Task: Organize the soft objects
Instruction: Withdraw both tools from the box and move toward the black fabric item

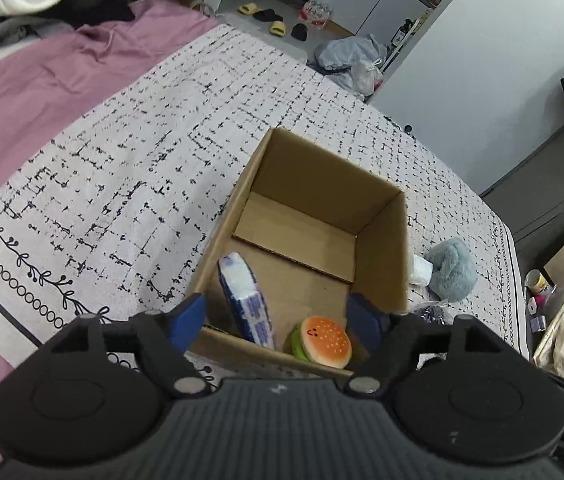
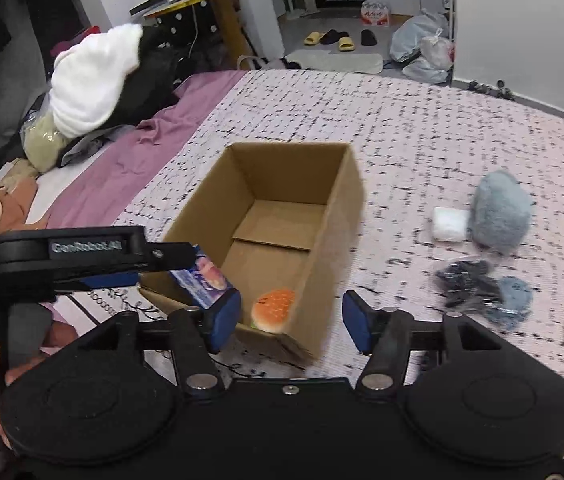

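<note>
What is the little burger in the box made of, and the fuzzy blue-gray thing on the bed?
The burger looks like squishy foam or soft plastic: smooth, faintly shiny, with a printed smiley and seed dots. I can't tell which. The blue-gray thing looks like plush fabric, with a fluffy, matte, fuzzy outline. The box is plain brown cardboard, dull, with folded flaps.

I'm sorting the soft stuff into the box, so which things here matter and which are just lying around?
Job: cardboard box, burger toy, tissue pack, grey plush, white pad, dark bundle.
Lying about: slippers, plastic bags, clothes pile.
</note>
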`<state>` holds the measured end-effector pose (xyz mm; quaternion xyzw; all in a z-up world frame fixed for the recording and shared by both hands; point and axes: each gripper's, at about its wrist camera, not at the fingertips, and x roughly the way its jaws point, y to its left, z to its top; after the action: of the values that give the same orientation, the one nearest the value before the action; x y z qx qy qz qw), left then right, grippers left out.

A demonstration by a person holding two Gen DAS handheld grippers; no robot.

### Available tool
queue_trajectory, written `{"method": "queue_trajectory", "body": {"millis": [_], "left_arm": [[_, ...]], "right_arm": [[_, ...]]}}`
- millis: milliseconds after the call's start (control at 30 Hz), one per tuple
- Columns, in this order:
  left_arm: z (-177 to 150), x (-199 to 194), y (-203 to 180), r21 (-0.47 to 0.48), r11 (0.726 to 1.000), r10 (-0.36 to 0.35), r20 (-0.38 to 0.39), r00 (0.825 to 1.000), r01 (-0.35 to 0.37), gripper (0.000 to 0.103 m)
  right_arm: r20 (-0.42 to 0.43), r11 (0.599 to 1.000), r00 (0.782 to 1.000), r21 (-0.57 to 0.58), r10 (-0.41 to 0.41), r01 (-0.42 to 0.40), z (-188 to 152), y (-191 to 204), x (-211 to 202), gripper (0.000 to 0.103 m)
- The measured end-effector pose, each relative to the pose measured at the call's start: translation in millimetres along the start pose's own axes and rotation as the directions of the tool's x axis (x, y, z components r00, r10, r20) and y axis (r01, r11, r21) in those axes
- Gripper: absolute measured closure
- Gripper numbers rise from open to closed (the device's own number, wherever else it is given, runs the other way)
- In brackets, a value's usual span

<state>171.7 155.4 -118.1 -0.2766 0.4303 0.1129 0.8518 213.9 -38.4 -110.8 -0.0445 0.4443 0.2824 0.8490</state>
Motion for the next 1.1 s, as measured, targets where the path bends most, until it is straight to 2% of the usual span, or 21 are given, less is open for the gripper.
{"method": "queue_trajectory", "body": {"millis": [167,433,600,667,733,833,1100], "left_arm": [[-3.6,-10.9,-19.3,0.034,0.999,0.007,0.02,1.0,-0.008,0.024],[-14.9,-20.1,-55.3,0.085,0.996,0.015,0.041,0.999,-0.019,0.024],[-25.2,-23.6,-78.4,0.126,0.992,0.007,0.056,0.998,-0.014,0.023],[-29.5,-25.0,-87.5,0.136,0.991,0.011,0.063,0.998,-0.02,0.018],[-34.3,-28.0,-96.2,0.137,0.99,0.01,0.083,0.996,-0.021,0.008],[-40.8,-30.7,-111.1,0.171,0.985,0.018,0.107,0.994,-0.036,0.006],[-58.1,-24.2,-141.4,0.207,0.977,0.03,0.089,0.996,-0.048,0.006]], "right_arm": [[0.016,1.0,1.0,0.025,-0.008,0.007,-6.6,-22.3,-15.6,0.04],[0.053,0.998,0.998,0.068,-0.014,0.01,-15.6,-61.0,-40.0,0.017],[0.065,0.993,0.998,0.12,-0.004,-0.004,-21.4,-89.4,-53.0,0.013],[0.066,0.991,0.998,0.135,-0.002,-0.007,-23.4,-98.3,-57.2,0.01],[0.065,0.989,0.998,0.146,0.001,-0.01,-25.2,-108.0,-61.2,0.005],[0.067,0.987,0.998,0.16,0.002,-0.013,-27.1,-120.8,-66.4,0.0],[0.088,0.973,0.996,0.231,0.007,-0.028,-24.9,-155.7,-75.8,0.0]]}}
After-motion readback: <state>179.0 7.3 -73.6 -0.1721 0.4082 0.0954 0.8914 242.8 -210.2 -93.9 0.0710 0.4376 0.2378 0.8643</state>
